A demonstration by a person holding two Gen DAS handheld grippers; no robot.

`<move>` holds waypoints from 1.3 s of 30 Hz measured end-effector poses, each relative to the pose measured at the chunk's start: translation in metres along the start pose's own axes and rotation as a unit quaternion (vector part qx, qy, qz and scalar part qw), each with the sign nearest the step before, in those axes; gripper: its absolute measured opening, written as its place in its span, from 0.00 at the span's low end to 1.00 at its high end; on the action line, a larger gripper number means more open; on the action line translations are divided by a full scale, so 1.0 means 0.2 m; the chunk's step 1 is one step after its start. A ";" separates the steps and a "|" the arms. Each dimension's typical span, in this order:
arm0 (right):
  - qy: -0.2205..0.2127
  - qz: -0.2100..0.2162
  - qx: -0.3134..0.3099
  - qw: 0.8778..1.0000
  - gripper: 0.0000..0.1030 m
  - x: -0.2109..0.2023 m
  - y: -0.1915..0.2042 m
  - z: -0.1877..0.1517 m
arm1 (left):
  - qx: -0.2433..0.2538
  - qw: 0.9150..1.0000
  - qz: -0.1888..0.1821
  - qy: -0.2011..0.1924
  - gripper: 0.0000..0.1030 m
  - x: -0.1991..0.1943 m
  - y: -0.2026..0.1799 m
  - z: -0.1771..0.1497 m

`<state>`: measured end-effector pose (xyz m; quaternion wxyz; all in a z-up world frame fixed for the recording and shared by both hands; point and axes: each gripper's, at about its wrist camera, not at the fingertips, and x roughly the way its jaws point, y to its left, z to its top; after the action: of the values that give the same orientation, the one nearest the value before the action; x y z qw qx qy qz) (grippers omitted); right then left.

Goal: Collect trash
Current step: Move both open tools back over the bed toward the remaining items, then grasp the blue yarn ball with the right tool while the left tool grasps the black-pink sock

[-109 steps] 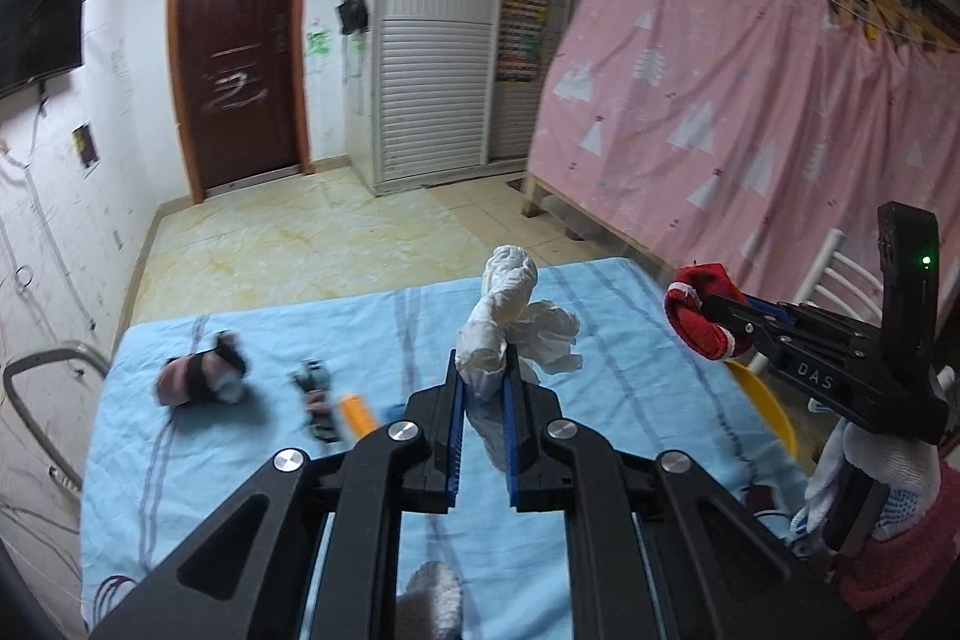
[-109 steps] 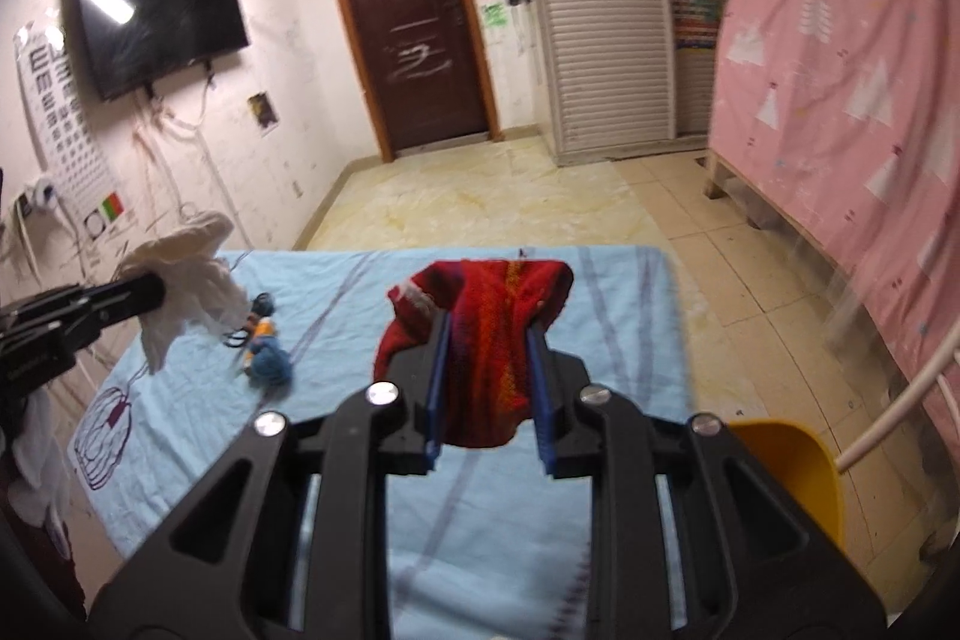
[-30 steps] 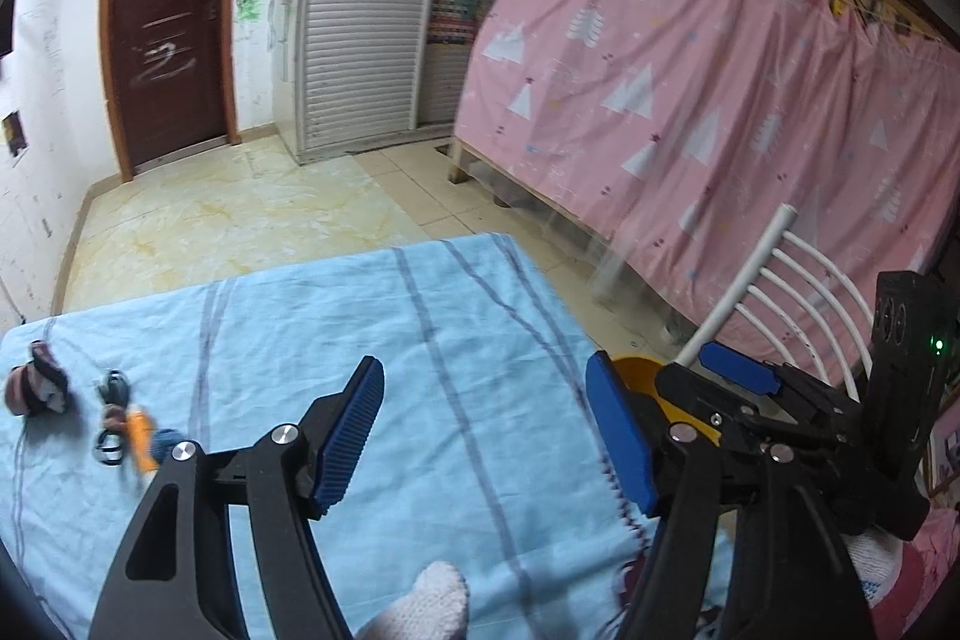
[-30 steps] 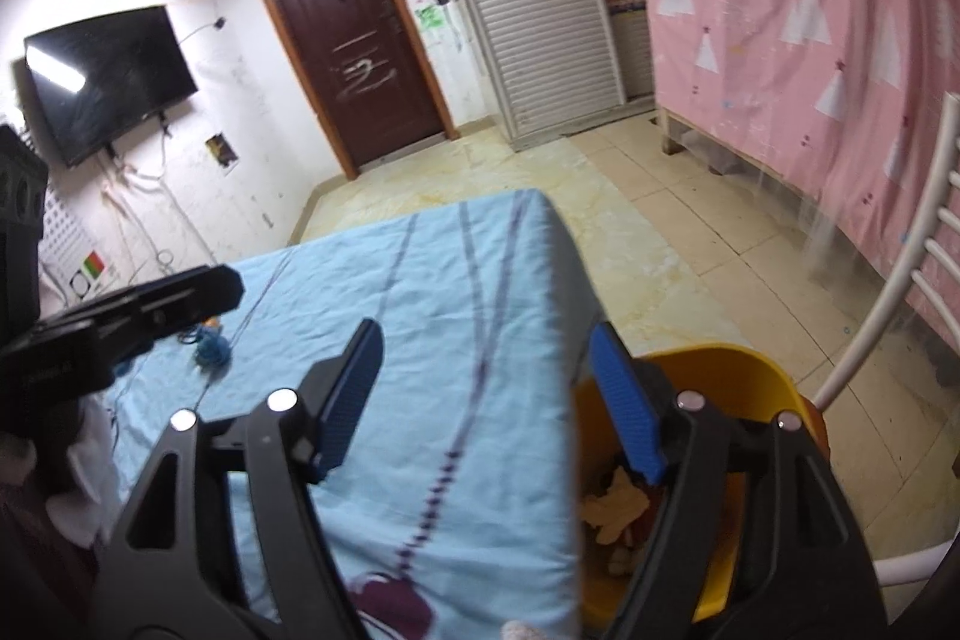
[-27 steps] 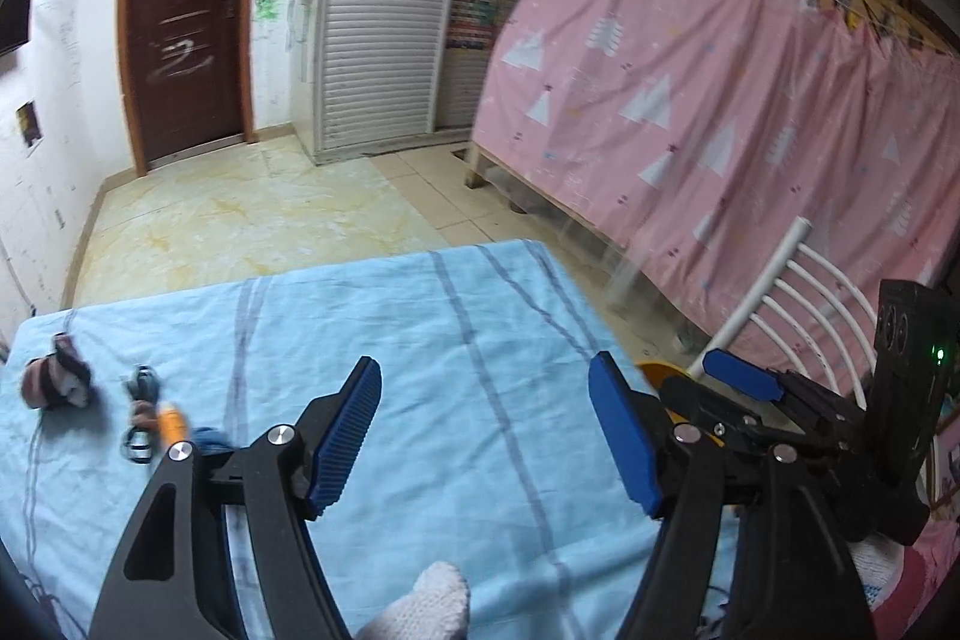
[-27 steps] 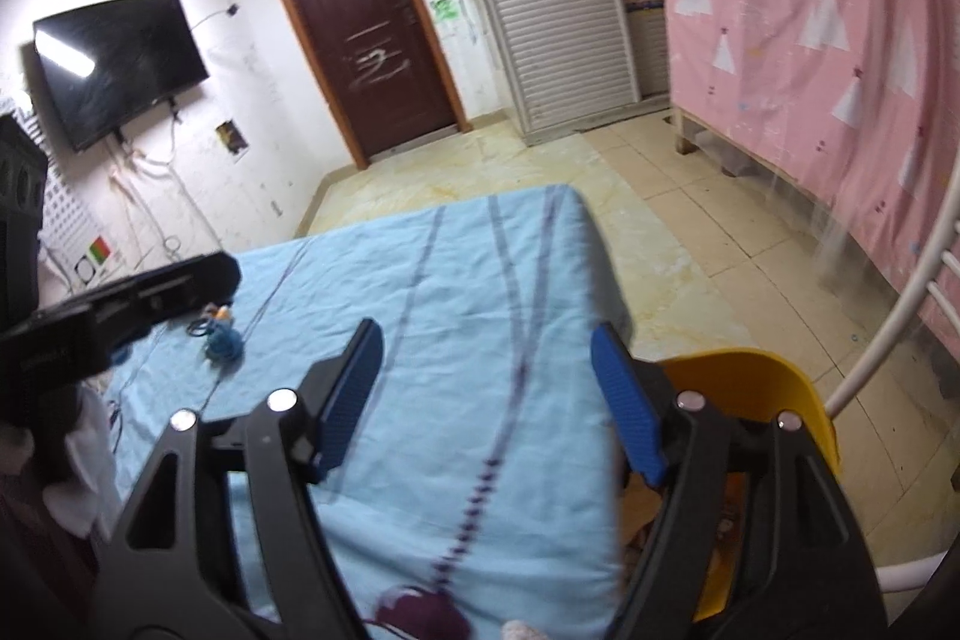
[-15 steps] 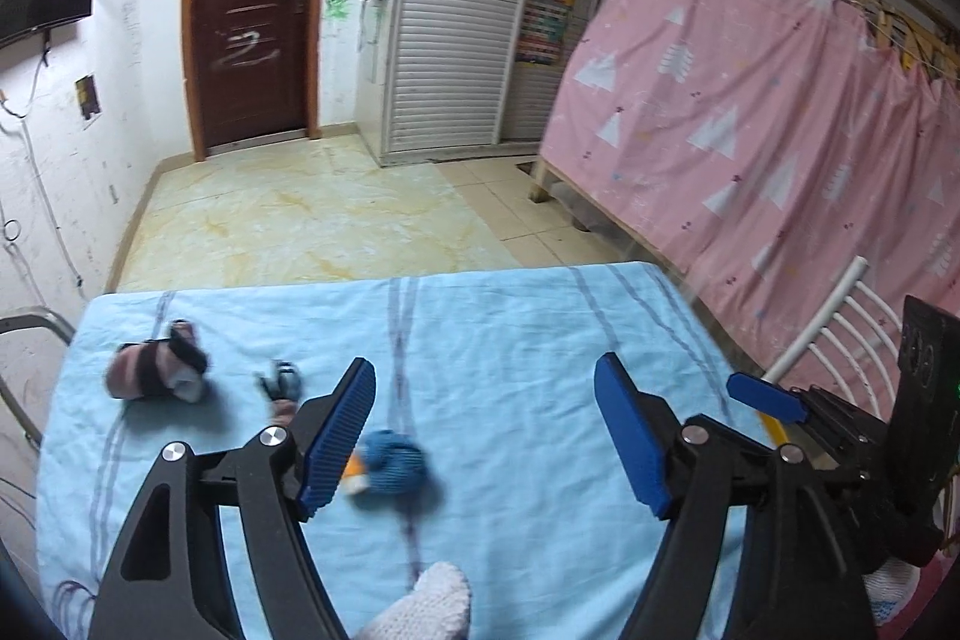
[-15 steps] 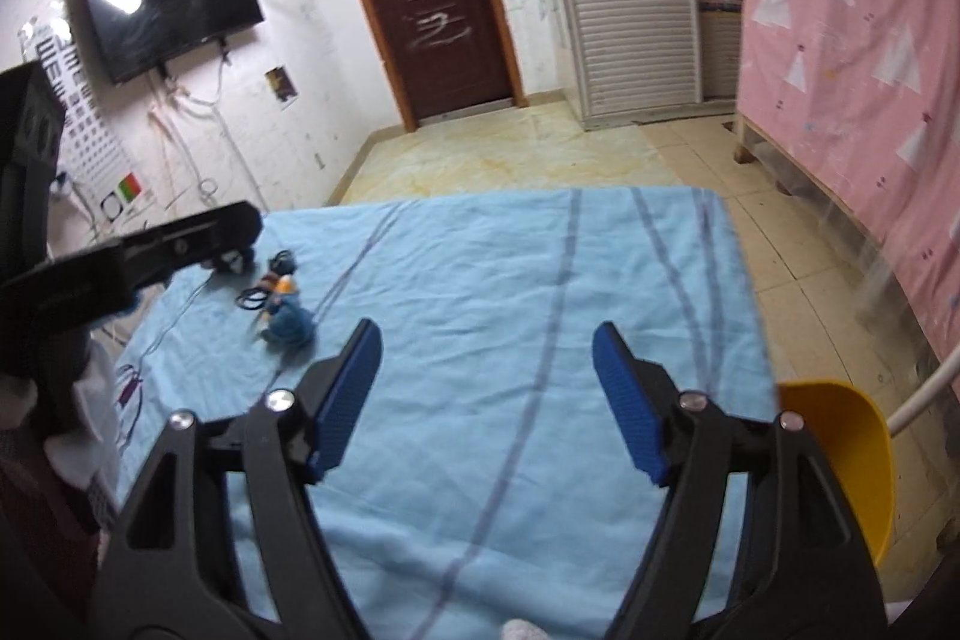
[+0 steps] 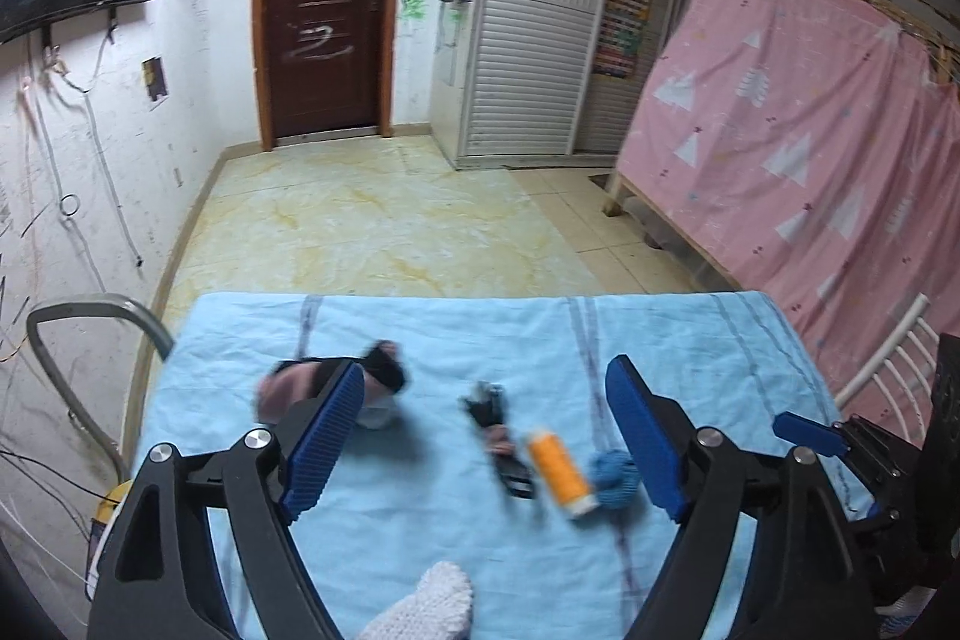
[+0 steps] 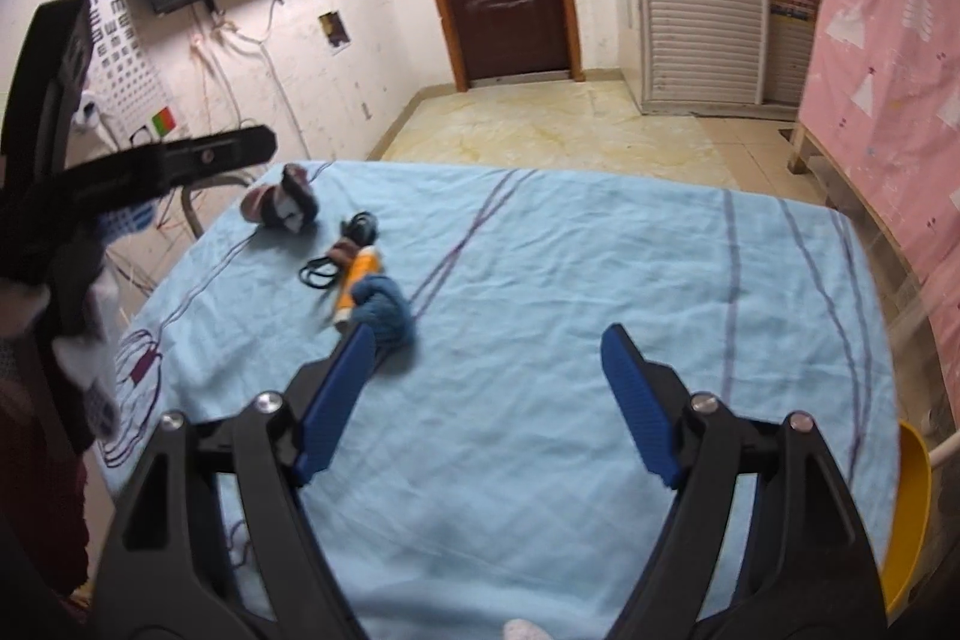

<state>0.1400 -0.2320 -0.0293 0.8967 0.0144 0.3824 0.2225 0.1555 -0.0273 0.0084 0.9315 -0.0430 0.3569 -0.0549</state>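
Left claw (image 9: 486, 436): wide, nothing between the blue pads; jaws have just been opening further. Angled down over the small clutter on the desk.
Right claw (image 10: 486, 400): wide, empty; widened within the last second, now nearly steady. Its left pad sits just in front of the blue wad.
Gloved hand: white knit fingertip (image 9: 420, 610) shows at the bottom edge of the left view.
Desk (image 10: 570, 280): covered in a light blue cloth with purple stripes; near half bare.
Blue wad (image 10: 384, 313): crumpled blue lump, nearest of the litter, touching the bottle.
Orange bottle (image 10: 357, 283): small, lying on its side, pale cap toward the camera.
Black cord (image 10: 336, 259): looped tangle just beyond the bottle, with something brownish in it; blurred.
Pink-and-black bundle (image 10: 279, 205): soft rolled item, farthest back near the desk's far left corner, apart from the rest.
Yellow bin (image 10: 912, 508): rim only, low at the right edge of the right view, beside the desk.
Step in hand (judgement): approach for another pickup, both claws empty.
Next move (judgement): right claw to straddle the blue wad, left claw the bundle or bottle; close, lift, carry rightward to the bin.
Risk (judgement): cord may snag and drag along with the bottle.
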 end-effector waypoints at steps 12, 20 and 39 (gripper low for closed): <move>0.024 0.011 -0.032 0.999 0.73 0.16 0.16 0.06 | -0.018 0.999 0.026 0.025 0.76 0.15 0.28 0.03; 0.039 0.014 -0.041 0.998 0.73 0.24 0.18 0.09 | -0.010 0.998 0.036 0.046 0.81 0.27 0.34 0.03; 0.063 0.018 -0.047 0.997 0.73 0.36 0.19 0.11 | 0.023 0.995 0.049 0.082 0.70 0.48 0.37 -0.02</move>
<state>0.1843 -0.1644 -0.0547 0.8663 -0.0346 0.4269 0.2570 0.2285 0.0330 -0.0672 0.9013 0.0012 0.4327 -0.0204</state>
